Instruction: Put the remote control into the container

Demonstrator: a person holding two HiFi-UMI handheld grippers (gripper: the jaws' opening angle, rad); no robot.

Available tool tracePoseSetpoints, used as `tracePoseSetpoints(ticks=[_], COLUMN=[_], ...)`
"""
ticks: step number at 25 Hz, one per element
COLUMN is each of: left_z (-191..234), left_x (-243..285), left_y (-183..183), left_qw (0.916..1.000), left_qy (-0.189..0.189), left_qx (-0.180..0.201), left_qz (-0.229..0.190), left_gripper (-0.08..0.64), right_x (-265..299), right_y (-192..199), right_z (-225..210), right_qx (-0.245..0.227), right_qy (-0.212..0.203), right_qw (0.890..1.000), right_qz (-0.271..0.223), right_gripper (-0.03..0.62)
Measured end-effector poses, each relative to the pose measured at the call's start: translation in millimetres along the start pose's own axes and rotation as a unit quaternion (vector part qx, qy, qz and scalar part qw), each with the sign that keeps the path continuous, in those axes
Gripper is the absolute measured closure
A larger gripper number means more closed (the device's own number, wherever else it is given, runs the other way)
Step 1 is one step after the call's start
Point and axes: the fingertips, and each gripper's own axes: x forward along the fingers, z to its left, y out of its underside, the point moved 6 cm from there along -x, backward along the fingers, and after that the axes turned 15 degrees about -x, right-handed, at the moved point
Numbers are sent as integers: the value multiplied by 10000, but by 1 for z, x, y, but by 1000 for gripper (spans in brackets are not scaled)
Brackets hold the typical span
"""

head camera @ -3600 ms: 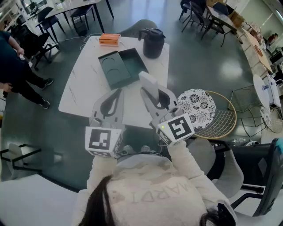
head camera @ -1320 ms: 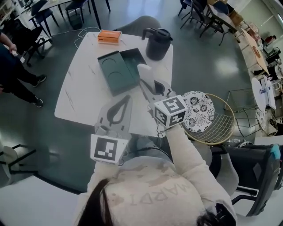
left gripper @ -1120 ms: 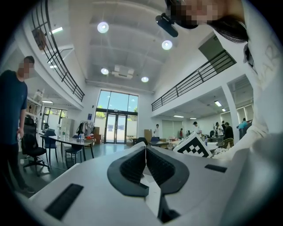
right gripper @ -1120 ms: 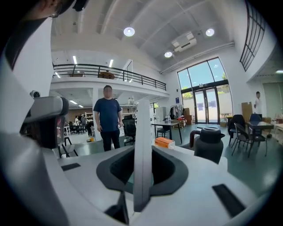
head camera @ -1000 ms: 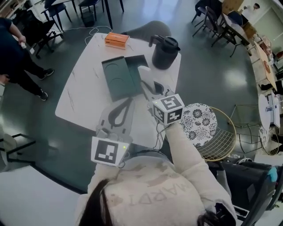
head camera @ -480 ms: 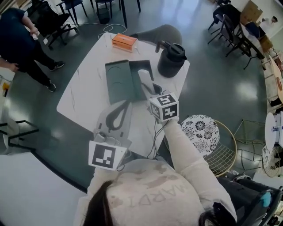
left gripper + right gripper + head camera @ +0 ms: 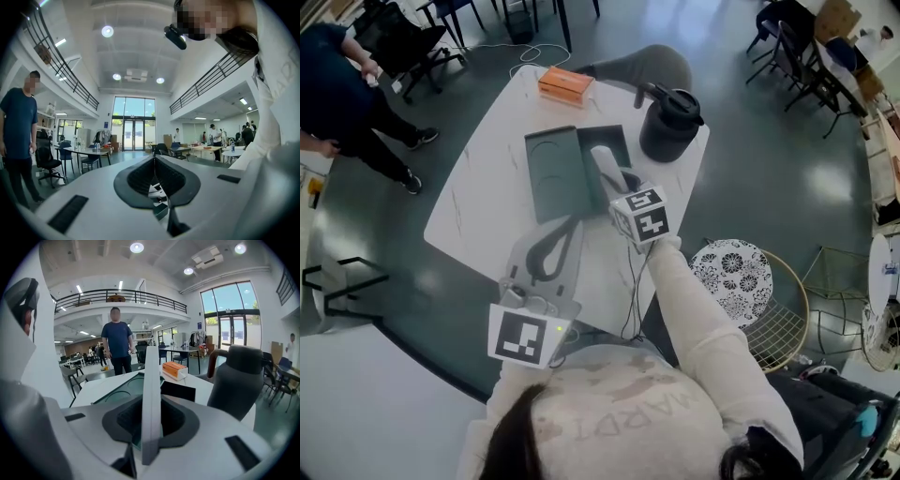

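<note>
The right gripper [image 7: 616,185] is clamped on the white remote control [image 7: 605,163], which stands edge-on between its pads and juts out well past the jaw tips; the right gripper view shows the remote control [image 7: 151,394] as a narrow upright slab splitting the jaws. Over the last few seconds this gripper has carried it out from near the person's body, forward and downward across the white table [image 7: 478,187], and the grip has not altered on the way. The remote's far end now hangs over the dark green container [image 7: 617,141], whose deeper half lies directly below and ahead of the jaws, with its shallow half [image 7: 553,173] just to their left. A black jug [image 7: 670,122] stands ahead and right of the jaws, an orange box [image 7: 562,84] further beyond. The left gripper [image 7: 568,225] waits back by the table's near edge, jaws closed together on nothing. The remote control is not yet inside; judging by this, the carry is nearly over, and lowering and release remain.
</note>
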Motion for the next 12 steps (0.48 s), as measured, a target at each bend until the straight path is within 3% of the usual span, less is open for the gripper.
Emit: tracePoseSetpoints(ticks=[8, 12], left_z=[21, 31], left_x=[-2, -4], left_y=[7, 8], left_qw=[9998, 9997], left_qy=[58, 71], left_qx=[-151, -217], left_qz=[113, 118], left_gripper=[548, 548], right_x=[30, 44], right_y=[8, 9], right_z=[-7, -13], right_qx=[135, 556], right_qy=[-56, -135], right_qw=[9985, 9953], right_qz=[524, 780], right_gripper=[508, 508])
